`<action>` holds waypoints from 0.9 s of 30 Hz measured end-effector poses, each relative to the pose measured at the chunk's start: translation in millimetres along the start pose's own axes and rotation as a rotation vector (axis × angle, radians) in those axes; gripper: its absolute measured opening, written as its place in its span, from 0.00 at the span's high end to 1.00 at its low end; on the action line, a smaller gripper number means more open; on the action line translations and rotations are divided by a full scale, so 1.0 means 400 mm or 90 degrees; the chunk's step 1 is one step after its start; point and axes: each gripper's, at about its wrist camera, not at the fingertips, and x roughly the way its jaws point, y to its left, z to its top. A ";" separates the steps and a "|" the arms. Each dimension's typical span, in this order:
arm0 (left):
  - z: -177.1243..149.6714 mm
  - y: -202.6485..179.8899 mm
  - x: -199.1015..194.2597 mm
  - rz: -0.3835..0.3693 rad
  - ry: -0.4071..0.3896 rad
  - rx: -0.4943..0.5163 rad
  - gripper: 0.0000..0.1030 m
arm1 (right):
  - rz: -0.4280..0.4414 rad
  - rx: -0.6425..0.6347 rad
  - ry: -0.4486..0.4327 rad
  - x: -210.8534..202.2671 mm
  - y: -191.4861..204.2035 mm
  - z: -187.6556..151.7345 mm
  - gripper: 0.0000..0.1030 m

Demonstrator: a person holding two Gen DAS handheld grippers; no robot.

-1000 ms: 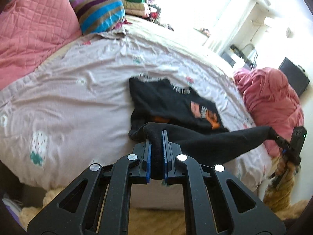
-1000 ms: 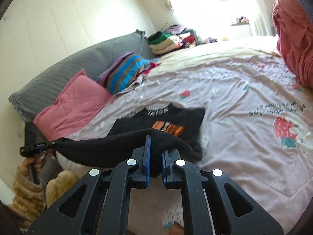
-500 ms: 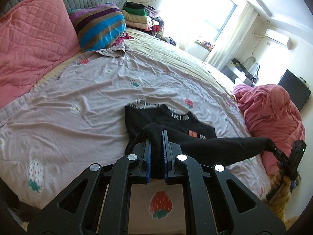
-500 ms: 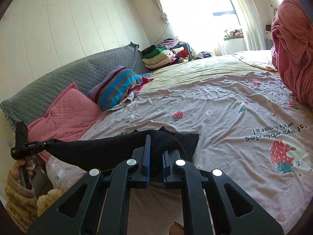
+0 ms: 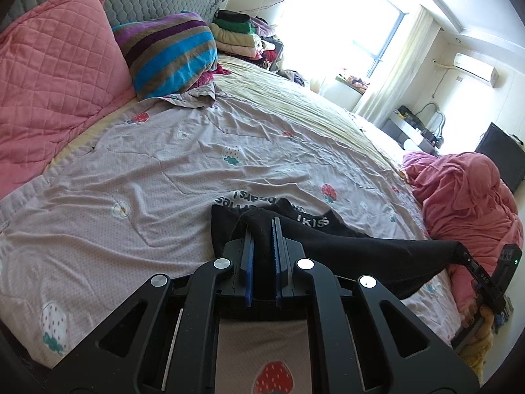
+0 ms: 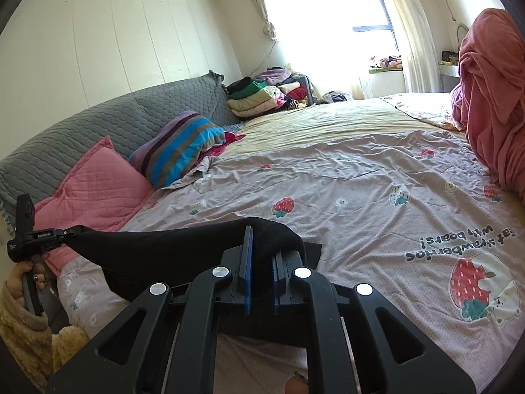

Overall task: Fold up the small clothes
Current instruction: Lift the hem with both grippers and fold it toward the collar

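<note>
I'm pinching one end of the black garment [image 5: 344, 249] hem in the left gripper [image 5: 262, 256], blue pads pressed onto bunched fabric, and the right gripper [image 6: 259, 262] is clamping the other end the same way. Between them the held edge is stretching taut, clear of the strawberry bedsheet [image 5: 147, 177]. Compared with a second ago, both grippers are carrying that edge forward over the garment: the orange print is now covered and only the lettered waistband is peeking out on the far side. I'm judging the fold as nearly closed, needing lowering and release. The garment's long axis is running gripper to gripper, across the sheet's near edge, with the waistband end pointing away toward the striped pillow [image 5: 170, 52].
</note>
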 end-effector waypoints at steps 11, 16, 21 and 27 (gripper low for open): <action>0.014 0.024 0.114 0.017 0.029 -0.003 0.97 | -0.021 0.015 0.040 0.121 -0.040 -0.002 0.92; 0.014 0.043 0.168 0.023 0.044 -0.008 0.97 | -0.024 0.034 0.062 0.172 -0.062 -0.013 0.92; 0.010 0.066 0.224 0.028 0.060 -0.015 0.97 | -0.037 0.038 0.080 0.227 -0.077 -0.024 0.92; 0.000 0.080 0.275 0.036 0.072 -0.021 0.97 | -0.066 0.027 0.102 0.293 -0.090 -0.040 0.92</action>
